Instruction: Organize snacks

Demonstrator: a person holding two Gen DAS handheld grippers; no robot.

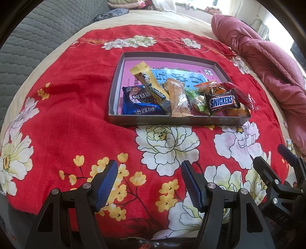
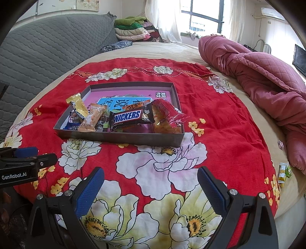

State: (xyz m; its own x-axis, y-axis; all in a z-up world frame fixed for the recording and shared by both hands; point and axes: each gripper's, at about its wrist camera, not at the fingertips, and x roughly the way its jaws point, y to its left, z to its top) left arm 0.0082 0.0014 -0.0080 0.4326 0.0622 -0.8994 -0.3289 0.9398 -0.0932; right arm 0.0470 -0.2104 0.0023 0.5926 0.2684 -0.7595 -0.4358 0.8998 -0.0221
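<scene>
Snacks (image 2: 126,116) in tray (image 2: 118,138) on blanket (image 2: 220,122) — quilt (image 2: 267,76) to right.

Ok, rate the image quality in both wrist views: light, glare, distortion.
Left wrist: sharp, strong fisheye bowing of the red floral blanket, black vignette at the corners, window light blown out at the top. Right wrist: same bowing; window overexposed; Snickers bar lettering stays crisp, slight sheen on the red wrapper.
</scene>
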